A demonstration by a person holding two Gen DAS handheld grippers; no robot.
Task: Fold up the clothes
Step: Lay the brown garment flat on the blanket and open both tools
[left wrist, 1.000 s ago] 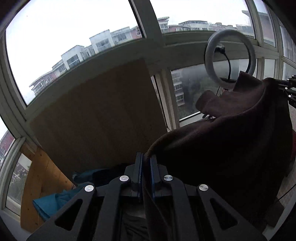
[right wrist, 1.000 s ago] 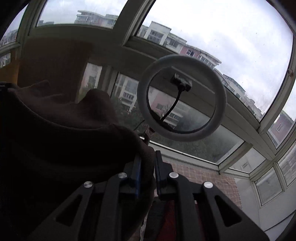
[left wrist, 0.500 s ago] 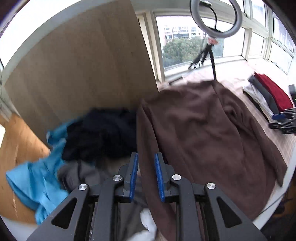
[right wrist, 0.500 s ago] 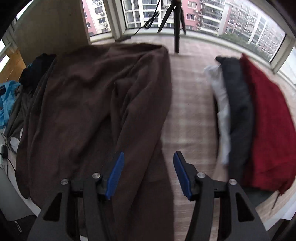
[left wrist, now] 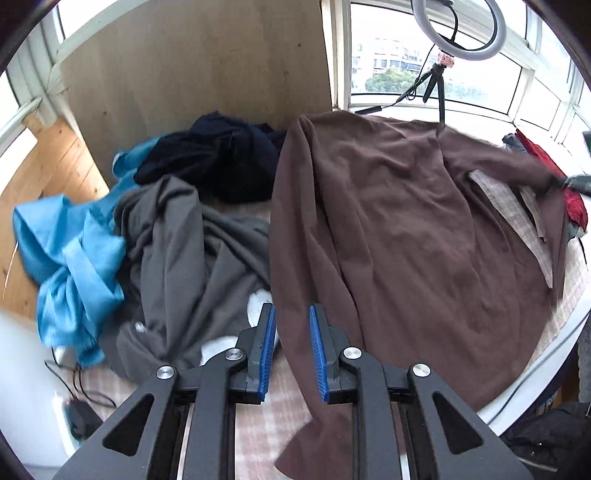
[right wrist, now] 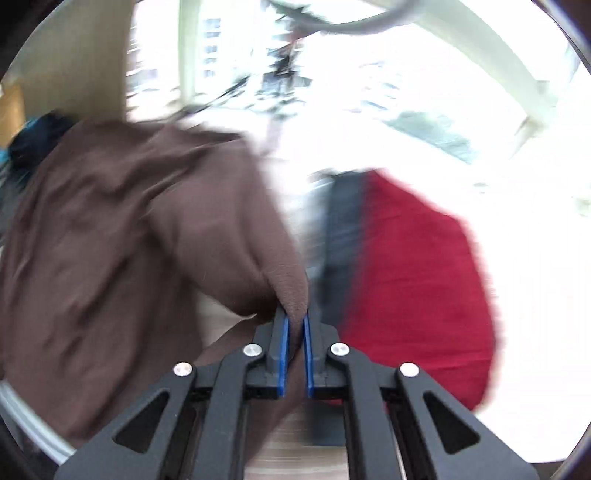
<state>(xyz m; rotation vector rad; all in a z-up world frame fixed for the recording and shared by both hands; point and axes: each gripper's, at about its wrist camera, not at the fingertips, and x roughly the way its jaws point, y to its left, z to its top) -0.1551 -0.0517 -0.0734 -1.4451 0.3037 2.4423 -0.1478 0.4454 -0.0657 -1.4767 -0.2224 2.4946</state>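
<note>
A brown garment (left wrist: 399, 229) lies spread over the table, and its left edge runs under my left gripper (left wrist: 291, 332). That gripper is open, its blue pads (left wrist: 267, 343) apart just above the cloth and holding nothing. My right gripper (right wrist: 294, 325) is shut on a fold of the brown garment (right wrist: 122, 229), near its right sleeve. In the left wrist view the right gripper (left wrist: 576, 182) shows at the far right edge, pulling that sleeve taut. The right wrist view is blurred by motion.
A heap of grey (left wrist: 184, 258), light blue (left wrist: 74, 258) and dark navy (left wrist: 221, 162) clothes lies left of the brown garment. Red (right wrist: 413, 277) and dark grey (right wrist: 343, 236) folded garments sit at the right. A wooden board (left wrist: 192, 66) and ring light (left wrist: 458, 29) stand behind.
The brown garment, held up by both grippers a second ago, came down flat and both let go. Since then the right gripper has shut on its right side and is moving fast.
</note>
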